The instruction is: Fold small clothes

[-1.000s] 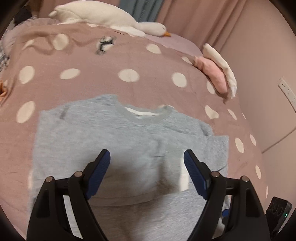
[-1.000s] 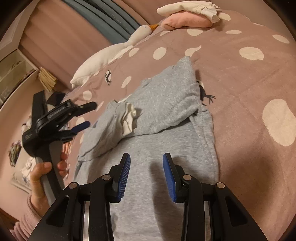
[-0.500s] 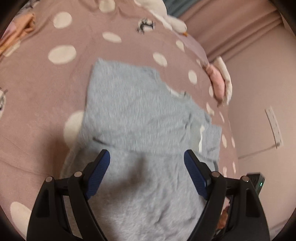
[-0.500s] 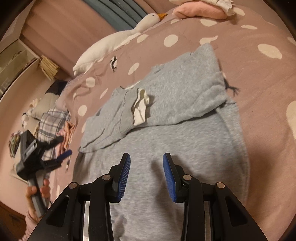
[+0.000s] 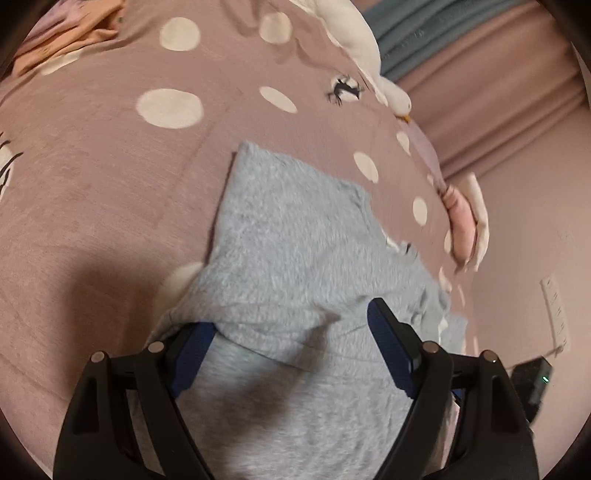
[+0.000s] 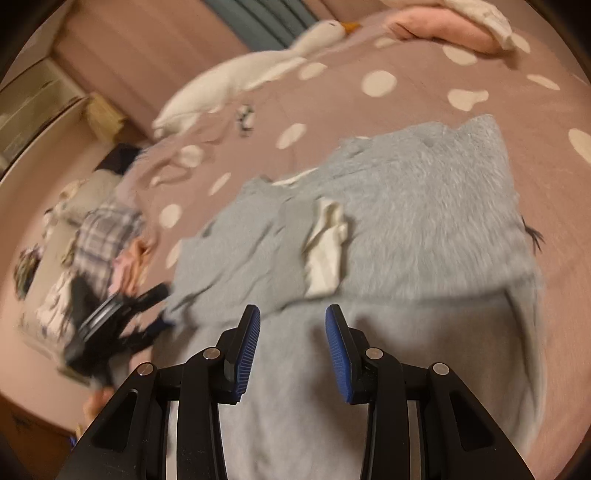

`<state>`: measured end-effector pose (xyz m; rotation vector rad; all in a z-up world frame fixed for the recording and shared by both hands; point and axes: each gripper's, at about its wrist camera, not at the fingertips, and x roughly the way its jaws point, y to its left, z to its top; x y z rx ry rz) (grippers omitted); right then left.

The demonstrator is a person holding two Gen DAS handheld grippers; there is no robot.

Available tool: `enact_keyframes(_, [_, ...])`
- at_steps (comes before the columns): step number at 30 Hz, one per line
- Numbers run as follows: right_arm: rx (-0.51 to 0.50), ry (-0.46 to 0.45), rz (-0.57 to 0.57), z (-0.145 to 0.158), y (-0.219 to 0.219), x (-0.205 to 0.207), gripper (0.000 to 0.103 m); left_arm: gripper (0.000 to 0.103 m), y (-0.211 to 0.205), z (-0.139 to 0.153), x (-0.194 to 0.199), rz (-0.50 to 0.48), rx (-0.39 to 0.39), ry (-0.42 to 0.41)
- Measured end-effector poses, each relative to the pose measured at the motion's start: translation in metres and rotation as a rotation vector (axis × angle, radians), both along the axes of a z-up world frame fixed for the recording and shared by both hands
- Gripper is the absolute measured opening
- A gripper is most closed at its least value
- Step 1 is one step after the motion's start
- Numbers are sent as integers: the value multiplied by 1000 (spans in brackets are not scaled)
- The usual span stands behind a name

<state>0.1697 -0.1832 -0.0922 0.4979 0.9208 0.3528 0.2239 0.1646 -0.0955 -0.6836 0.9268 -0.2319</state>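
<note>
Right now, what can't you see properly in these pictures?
- Left tongs in the right wrist view: motion blur smears them.
- Gray sweatshirt hem: cut off by the bottom edge behind the tongs in both views.
- Clothes pile, right wrist view: blurred.

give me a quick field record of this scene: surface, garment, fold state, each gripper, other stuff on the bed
surface: pink bedspread with cream dots
garment: grey sweatshirt, lying on the bedspread
fold state: partly folded, sleeves laid across the front, cream lining showing
left gripper: open, low at the sweatshirt's left edge, one finger partly under a fold
right gripper: open, above the lower body, holding nothing
other: white goose plush by the curtains; pink and white folded clothes; plaid garment
</note>
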Motion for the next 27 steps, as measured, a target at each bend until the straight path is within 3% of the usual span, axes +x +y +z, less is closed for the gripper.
enact_keyframes(3, [-54,32,-44,-8,2,25,52,82,7,-4,3,-6,-38,14])
enact_keyframes(6, [8,55,-9,-15,7,39,52,82,6,-7,5,-22,-34,18])
enact_keyframes(11, [-99,36,42,-14,30,53,52,83,8,-9,4,-32,-37,19])
enact_keyframes(13, [-89,33,60,-13,34,59,24,83,13,-10,3,-26,-70,18])
enact_keyframes(18, [-107,-121,141,32,55,60,18,83,24,-14,-5,34,-166,-12])
enact_keyframes(23, [-54,-293,168,80,57,60,16,83,28,-12,-21,167,-219,-88])
enact_keyframes(24, [-46,-305,153,82,52,61,16,83,28,-13,-23,184,-220,-90])
enact_keyframes(25, [-41,-287,133,77,46,65,7,83,28,-13,-24,201,-213,-86])
enact_keyframes(27, [-37,-166,73,47,28,77,6,83,26,-13,-25,200,-192,-78])
